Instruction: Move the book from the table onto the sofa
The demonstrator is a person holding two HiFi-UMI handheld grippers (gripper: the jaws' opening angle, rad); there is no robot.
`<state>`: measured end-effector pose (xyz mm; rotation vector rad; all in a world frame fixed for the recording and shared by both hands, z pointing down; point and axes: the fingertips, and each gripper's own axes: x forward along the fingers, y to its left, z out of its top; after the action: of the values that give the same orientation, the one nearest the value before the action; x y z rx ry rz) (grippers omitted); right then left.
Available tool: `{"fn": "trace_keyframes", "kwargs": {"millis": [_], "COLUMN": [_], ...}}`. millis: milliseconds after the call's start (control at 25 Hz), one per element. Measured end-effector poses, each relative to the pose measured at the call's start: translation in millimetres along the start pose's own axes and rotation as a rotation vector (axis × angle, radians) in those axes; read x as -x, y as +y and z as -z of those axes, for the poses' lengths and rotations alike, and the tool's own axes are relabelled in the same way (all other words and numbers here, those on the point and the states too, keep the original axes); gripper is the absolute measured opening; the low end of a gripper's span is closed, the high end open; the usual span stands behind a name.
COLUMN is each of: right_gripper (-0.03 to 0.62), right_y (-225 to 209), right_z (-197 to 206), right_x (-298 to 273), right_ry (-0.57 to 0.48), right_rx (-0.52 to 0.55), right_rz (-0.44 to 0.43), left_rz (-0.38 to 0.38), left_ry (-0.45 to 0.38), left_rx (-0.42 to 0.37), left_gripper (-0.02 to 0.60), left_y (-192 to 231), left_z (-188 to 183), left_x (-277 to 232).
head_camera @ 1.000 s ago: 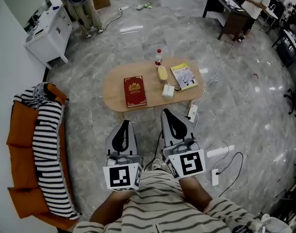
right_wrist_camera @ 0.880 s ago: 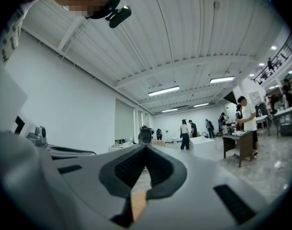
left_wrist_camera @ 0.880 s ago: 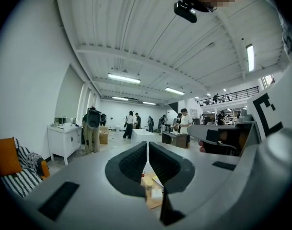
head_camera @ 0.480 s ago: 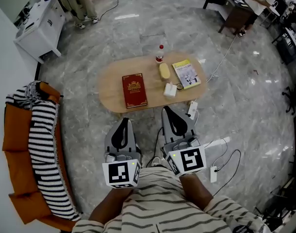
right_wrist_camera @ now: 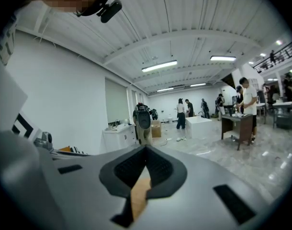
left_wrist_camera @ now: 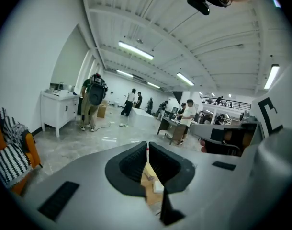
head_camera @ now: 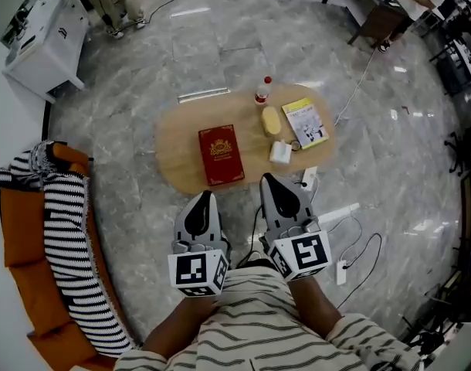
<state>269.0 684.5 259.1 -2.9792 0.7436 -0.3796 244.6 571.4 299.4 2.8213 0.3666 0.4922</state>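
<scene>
A dark red book (head_camera: 221,154) with a gold emblem lies flat on the oval wooden table (head_camera: 181,157), left of its middle. My left gripper (head_camera: 203,198) hangs just short of the table's near edge, jaws shut and empty. Beside it my right gripper (head_camera: 271,181) is shut and empty too, its tip at the near edge. The orange sofa (head_camera: 19,230) with a black-and-white striped throw (head_camera: 69,261) stands far left. In the left gripper view (left_wrist_camera: 147,150) and the right gripper view (right_wrist_camera: 145,151) only slivers of tabletop show between the closed pads.
On the table's right half lie a yellow booklet (head_camera: 309,122), a yellow oblong item (head_camera: 271,120), a small white box (head_camera: 281,152) and a red-capped bottle (head_camera: 262,91). Cables and a power strip (head_camera: 337,215) trail on the marble floor at right. A white cabinet (head_camera: 42,41) and people stand farther off.
Both grippers and the head camera have advanced toward the table; the table and book now sit nearer and lower in view. Jaws stayed shut.
</scene>
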Motion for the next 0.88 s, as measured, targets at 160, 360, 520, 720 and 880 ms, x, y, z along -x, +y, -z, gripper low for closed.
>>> {"fn": "trace_keyframes", "kwargs": {"millis": [160,360,520,720,880], "right_gripper": [0.012,0.013,0.013,0.014,0.014], "right_y": [-4,-8,-12,-33,-43], "right_z": [21,64,106,153,185], "right_x": [-38,-76,-99,-132,-150], "right_ry": [0.051,0.130,0.209,0.278,0.314], "right_rx": [-0.005,-0.039,-0.072,-0.085,-0.116], "right_rz": [0.035,0.056,0.048,0.002,-0.023], "left_rz": [0.017,0.027,0.009,-0.021,-0.038], "left_ry": [0.042,0.086,0.144,0.186,0.245], "left_rx": [0.011,0.054,0.090,0.124,0.136], "left_gripper": [0.018,0.018,0.018,0.018,0.019], "left_y": [29,55,68,79,85], "left_z": [10,30,65,110,150], "left_x": [-32,-67,-92,-131,-153]}}
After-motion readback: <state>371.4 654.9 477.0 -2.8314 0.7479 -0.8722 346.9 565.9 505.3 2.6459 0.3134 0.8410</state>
